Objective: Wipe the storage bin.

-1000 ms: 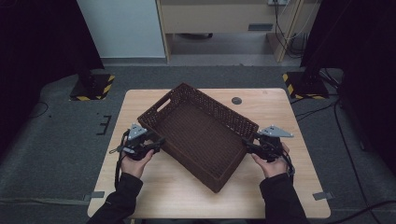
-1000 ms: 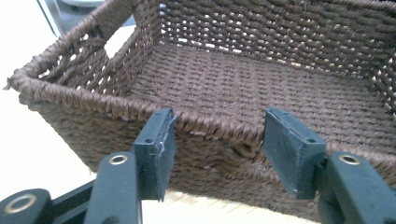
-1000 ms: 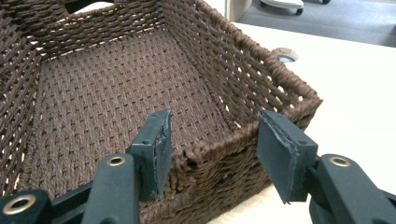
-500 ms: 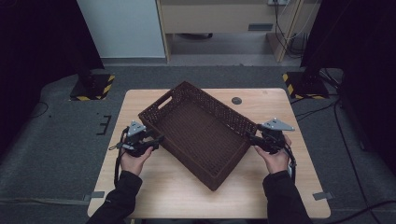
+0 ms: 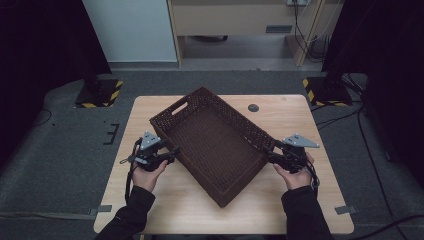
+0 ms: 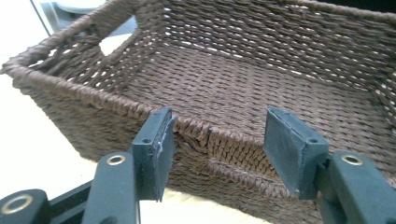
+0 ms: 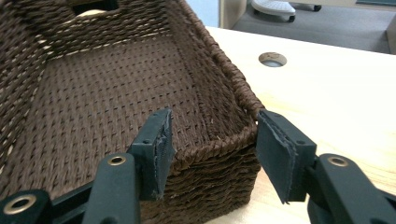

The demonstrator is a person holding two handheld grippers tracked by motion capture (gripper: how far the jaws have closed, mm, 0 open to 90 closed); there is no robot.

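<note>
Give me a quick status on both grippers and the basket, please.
Left gripper open, at basket's long rim. Right gripper open, jaws either side of a corner. Basket empty, skewed on table. Nothing in the way.

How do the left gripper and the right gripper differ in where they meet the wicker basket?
The left gripper faces the middle of a long side rim of the wicker basket, while the right gripper faces a corner. The left gripper's jaws both sit outside the wall; the right gripper has one jaw over the inside and one beyond the corner. Both have open jaws, and both are hand-held at rim height.
</note>
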